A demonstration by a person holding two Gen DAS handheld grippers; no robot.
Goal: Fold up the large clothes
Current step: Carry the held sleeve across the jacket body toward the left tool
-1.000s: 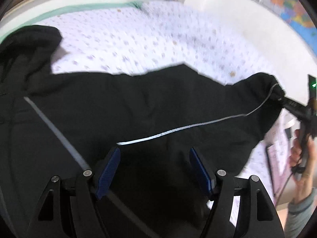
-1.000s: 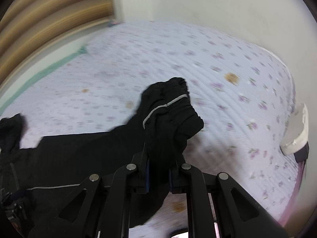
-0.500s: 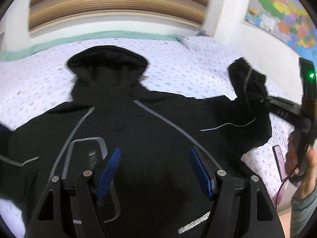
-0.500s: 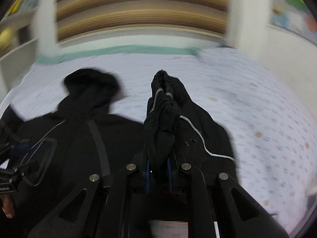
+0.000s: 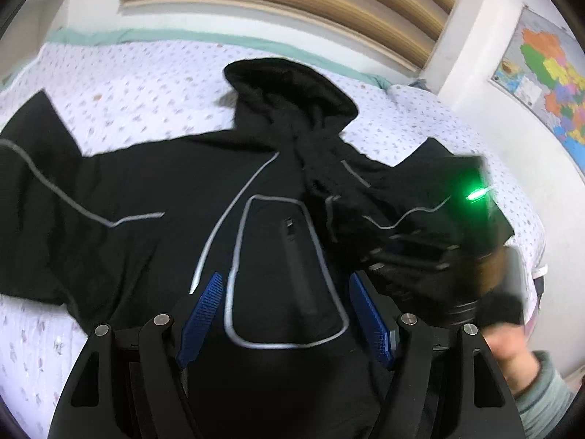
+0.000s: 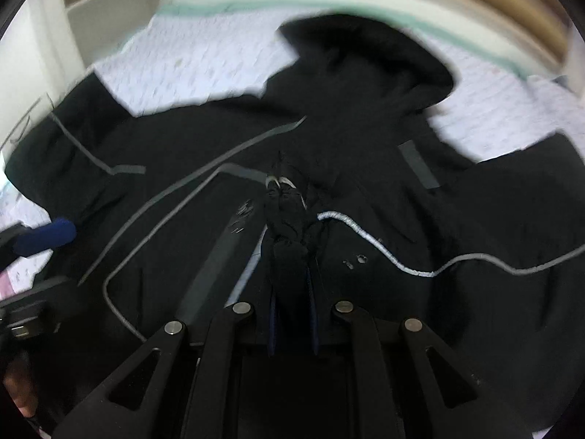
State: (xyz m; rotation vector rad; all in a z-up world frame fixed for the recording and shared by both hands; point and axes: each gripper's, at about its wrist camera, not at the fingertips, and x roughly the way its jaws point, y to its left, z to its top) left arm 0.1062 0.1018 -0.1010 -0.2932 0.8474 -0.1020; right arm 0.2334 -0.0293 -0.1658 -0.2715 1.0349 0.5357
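Clamped tight on a bunched sleeve cuff [image 6: 289, 219], the right gripper [image 6: 292, 314] holds that end of the black hooded jacket [image 5: 153, 190] over the middle of the chest, just beside the grey-piped pocket panel [image 5: 285, 270], while the left gripper [image 5: 285, 314] hangs above the lower front with its blue pads [image 5: 199, 314] spread wide and nothing between them. The jacket lies face up on the flower-print bedspread [image 5: 120, 84], hood [image 5: 289, 84] toward the headboard, the other sleeve [image 5: 40, 168] spread out flat to the side. The main risk, as I judge it, is that the carried sleeve lands as a lump: the cuff is wadded between the jaws instead of held by a flat edge, so letting go here would probably leave a crumpled knot on the chest and a twisted fold line at the shoulder. Dragging it further across could also pull the body fabric sideways, wrinkling the panel underneath and skewing the hood. With the left gripper empty, nothing pins the torso down, so any tug travels through the whole garment. Motion blur in the right wrist view makes it hard to tell whether the sleeve is already resting on the jacket or hanging just above it.
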